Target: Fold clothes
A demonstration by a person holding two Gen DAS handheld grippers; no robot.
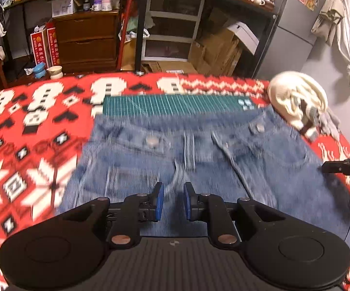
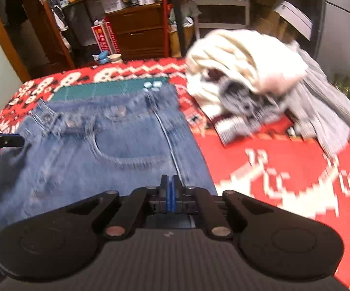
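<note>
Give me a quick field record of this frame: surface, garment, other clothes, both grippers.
surface: red and white patterned blanket, green cutting mat on it
garment: blue jeans laid flat, waistband on the mat's near edge
other clothes: heap of cream and grey garments to the right of the jeans
left gripper: open, blue pads apart, over the jeans
right gripper: shut, pads together at the jeans' right edge; whether denim is pinched, cannot tell
image quality: motion blur in both views

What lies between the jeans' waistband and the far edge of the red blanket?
A green cutting mat, partly tucked under the jeans, then a strip of patterned red blanket. Clearest in the left wrist view.
</note>
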